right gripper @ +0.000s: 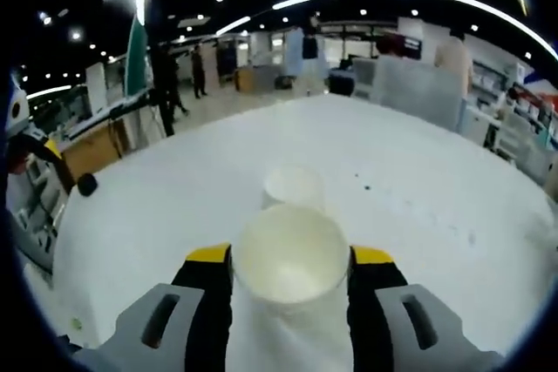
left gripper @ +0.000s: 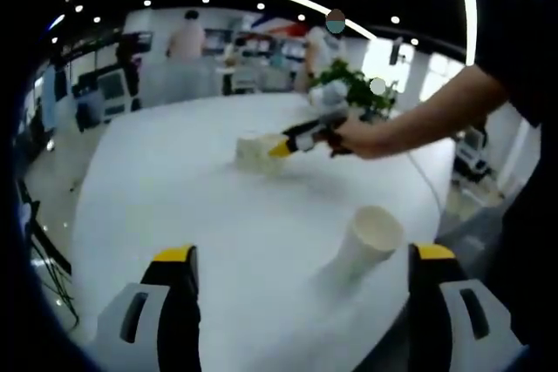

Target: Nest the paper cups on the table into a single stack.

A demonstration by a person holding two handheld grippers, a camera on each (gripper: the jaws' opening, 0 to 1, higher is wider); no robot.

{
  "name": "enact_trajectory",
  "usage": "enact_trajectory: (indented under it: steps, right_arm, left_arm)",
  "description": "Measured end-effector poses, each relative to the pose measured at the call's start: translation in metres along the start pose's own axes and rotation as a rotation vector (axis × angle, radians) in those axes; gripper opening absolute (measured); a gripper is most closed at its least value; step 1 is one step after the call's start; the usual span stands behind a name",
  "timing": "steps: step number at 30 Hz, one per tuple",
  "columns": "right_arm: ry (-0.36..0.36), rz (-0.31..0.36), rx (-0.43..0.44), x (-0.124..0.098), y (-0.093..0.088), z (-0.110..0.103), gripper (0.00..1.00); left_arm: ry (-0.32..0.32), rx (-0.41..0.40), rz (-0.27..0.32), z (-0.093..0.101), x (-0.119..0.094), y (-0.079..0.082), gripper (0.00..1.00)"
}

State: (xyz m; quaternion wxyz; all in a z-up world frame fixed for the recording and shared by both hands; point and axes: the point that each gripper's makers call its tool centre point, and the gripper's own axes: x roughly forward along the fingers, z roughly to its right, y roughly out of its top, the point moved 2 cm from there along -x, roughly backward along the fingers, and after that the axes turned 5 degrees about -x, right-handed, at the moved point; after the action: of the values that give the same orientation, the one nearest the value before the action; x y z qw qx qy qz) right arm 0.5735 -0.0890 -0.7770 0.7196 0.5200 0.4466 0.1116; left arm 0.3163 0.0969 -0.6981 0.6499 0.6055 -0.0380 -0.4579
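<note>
Right gripper view, white paper cup (right gripper: 290, 259) (open-mouthed), gripped.

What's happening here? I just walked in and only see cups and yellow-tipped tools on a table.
A person is gathering paper cups on a white table with two handheld grippers. The right gripper has its jaws closed on a paper cup, held just short of a second cup standing on the table. In the left gripper view, that gripper reaches the cups far across the table, while the left gripper hangs open, with another cup standing apart near the edge.
</note>
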Motion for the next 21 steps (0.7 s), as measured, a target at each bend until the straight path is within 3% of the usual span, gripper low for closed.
enact_trajectory:
  steps: [14,21]
  right_arm:
    - [0.028,0.017,0.02,-0.016,-0.003,0.001,0.44]
    - [0.047,0.072,0.028,-0.036,0.013,-0.009,0.43]
  left_arm:
    - [-0.003,0.008,-0.001,0.002,0.001,0.001,0.98]
    - [0.004,0.016,0.009,0.005,0.0,0.006,0.98]
